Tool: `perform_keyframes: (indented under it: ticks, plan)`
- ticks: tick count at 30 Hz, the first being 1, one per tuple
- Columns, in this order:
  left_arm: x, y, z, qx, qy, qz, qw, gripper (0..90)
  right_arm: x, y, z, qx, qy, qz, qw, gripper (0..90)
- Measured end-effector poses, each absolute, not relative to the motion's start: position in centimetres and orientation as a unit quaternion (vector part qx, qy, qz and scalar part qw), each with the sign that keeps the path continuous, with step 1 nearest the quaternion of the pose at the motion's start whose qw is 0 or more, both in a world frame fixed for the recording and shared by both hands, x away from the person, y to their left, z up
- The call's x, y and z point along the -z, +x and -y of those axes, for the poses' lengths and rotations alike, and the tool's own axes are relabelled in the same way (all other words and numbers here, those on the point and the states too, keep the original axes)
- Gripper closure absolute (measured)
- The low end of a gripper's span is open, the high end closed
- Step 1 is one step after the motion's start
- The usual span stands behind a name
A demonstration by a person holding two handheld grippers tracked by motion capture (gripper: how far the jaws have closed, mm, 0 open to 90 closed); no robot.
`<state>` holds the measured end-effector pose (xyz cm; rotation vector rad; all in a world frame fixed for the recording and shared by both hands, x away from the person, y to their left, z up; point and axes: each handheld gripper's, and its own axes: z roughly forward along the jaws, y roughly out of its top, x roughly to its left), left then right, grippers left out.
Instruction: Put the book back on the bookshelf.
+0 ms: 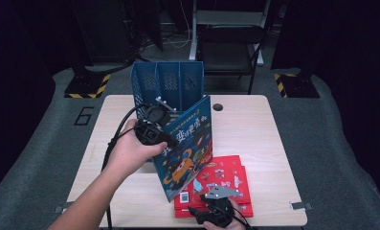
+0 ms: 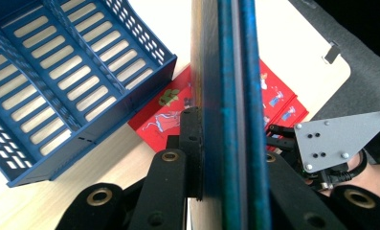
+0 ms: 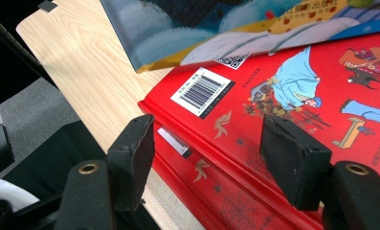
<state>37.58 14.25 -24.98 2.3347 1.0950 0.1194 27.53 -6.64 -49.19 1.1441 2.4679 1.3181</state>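
Note:
A blue picture book point(image 1: 185, 153) stands upright and tilted on the table, its lower corner over the red books. My left gripper point(image 1: 162, 139) is shut on its upper left edge; in the left gripper view the blue book point(image 2: 230, 72) runs edge-on between the pads of that gripper point(image 2: 230, 153). Two red books point(image 1: 223, 182) lie stacked flat at the front right. My right gripper point(image 1: 211, 205) hovers at their near edge, open. In the right gripper view its jaws point(image 3: 211, 158) straddle the red books' spine point(image 3: 283, 96) without touching, and the blue book point(image 3: 216, 24) lies above.
A blue three-slot file organizer point(image 1: 168, 84) stands at the table's back middle, seen close in the left gripper view point(image 2: 58, 72). The wooden table point(image 1: 254, 129) has bare room at the right and left. A chair and stand legs sit beyond the far edge.

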Motion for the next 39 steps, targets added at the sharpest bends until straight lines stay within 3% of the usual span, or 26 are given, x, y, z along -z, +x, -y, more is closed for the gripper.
perform_keyframes:
  ticks: [29, 39]
  plan:
    - [22.8, 37.5, -12.8, -0.055, 0.887, -0.398, 0.228, 82.6, 49.1, 27.5, 7.0, -0.432, 0.383, -0.814, 0.062, 36.2]
    - [21.9, 37.3, -12.9, -0.054, 0.889, -0.399, 0.216, 82.7, 49.2, 27.5, 7.1, -0.429, 0.371, -0.819, 0.083, 34.1]
